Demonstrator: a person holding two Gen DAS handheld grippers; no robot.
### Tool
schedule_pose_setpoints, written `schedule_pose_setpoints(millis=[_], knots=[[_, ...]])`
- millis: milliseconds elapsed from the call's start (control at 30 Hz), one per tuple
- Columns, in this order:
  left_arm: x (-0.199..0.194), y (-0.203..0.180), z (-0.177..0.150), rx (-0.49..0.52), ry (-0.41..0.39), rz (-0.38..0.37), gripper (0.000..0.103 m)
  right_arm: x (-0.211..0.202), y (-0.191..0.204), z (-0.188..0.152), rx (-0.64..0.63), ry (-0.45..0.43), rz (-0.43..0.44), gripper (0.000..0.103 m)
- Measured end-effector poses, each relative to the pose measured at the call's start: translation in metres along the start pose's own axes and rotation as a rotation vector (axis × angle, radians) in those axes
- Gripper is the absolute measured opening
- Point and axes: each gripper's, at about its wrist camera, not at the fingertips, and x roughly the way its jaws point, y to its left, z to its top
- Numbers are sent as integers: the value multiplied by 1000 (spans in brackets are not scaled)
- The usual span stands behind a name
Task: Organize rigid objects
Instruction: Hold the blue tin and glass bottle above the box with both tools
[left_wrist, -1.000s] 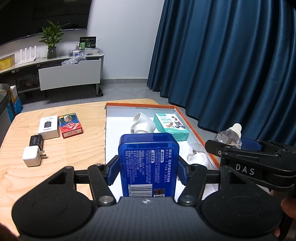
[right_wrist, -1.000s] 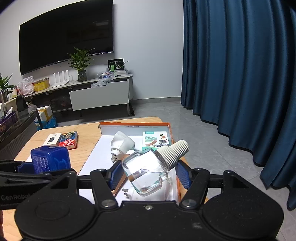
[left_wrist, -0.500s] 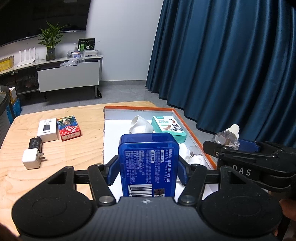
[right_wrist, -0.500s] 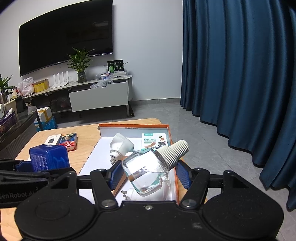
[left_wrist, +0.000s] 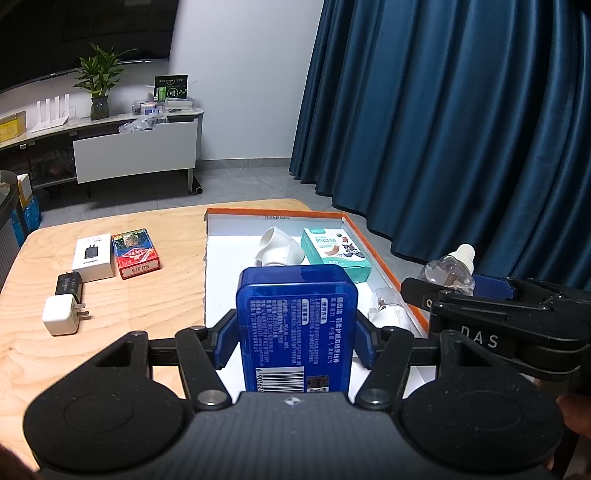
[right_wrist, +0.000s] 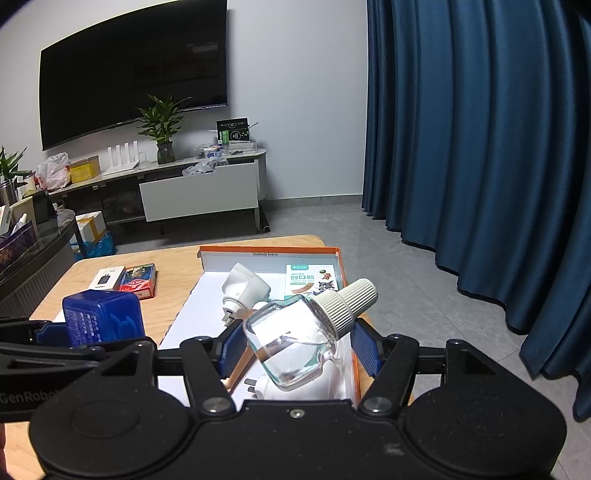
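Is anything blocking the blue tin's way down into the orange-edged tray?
Partly. The left gripper holds the blue tin above the tray. A white plug adapter lies just beyond it, and the teal box is at the far right. The white floor to the left looks bare.

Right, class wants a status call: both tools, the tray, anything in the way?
Left tool shut on blue tin. Right tool shut on clear bottle. Both above orange-rimmed tray. White plug and teal box already in it.
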Motion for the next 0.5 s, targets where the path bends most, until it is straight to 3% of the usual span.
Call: schedule_pose_setpoints(millis=[500], knots=[[0, 0, -1, 7, 6, -5, 63, -1, 2, 0, -3, 3, 3, 75]])
